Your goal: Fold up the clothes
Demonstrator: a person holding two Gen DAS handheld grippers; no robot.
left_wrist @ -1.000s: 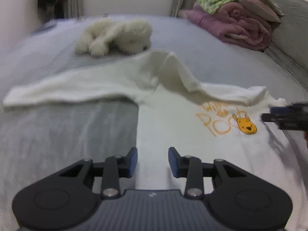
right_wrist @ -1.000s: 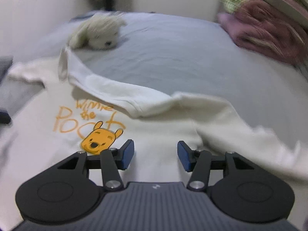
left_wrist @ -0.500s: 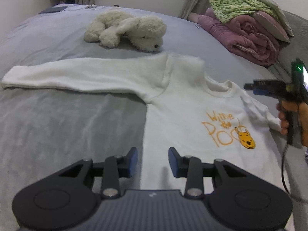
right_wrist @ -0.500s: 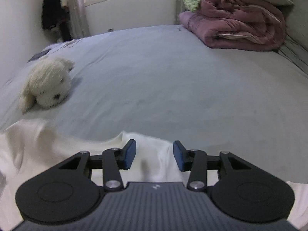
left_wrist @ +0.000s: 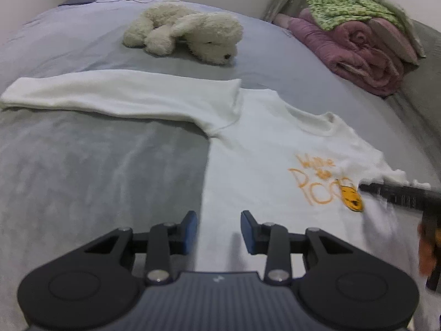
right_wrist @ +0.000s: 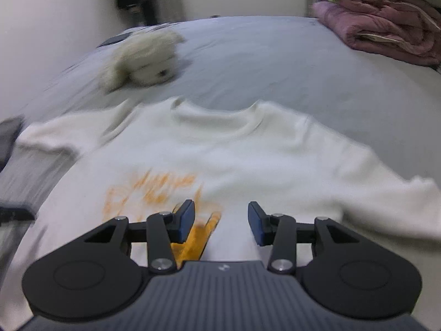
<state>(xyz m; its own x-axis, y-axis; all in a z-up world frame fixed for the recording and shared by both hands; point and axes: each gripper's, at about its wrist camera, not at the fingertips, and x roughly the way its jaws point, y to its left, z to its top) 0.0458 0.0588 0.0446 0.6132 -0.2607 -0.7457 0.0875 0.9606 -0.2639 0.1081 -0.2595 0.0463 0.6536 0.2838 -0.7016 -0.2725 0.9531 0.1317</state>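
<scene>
A cream long-sleeved sweater (left_wrist: 256, 149) with an orange Pooh print (left_wrist: 325, 184) lies flat, front up, on the grey bed. Its left sleeve (left_wrist: 110, 93) stretches out to the left. My left gripper (left_wrist: 219, 231) is open and empty above the sweater's lower left edge. My right gripper (right_wrist: 221, 222) is open and empty, low over the chest print (right_wrist: 154, 190); it also shows in the left wrist view (left_wrist: 397, 193) at the sweater's right side. The right sleeve (right_wrist: 386, 190) runs off to the right.
A white plush dog (left_wrist: 190, 33) lies on the bed (left_wrist: 96, 171) beyond the sweater. Folded pink and green blankets (left_wrist: 358, 41) are stacked at the far right. A dark flat object (left_wrist: 80, 0) lies at the bed's far left.
The folded-over sleeve and shoulder now lie spread flat. My right gripper swung up towards the bed's far side, then came back down over the chest print. The left gripper barely moved.
</scene>
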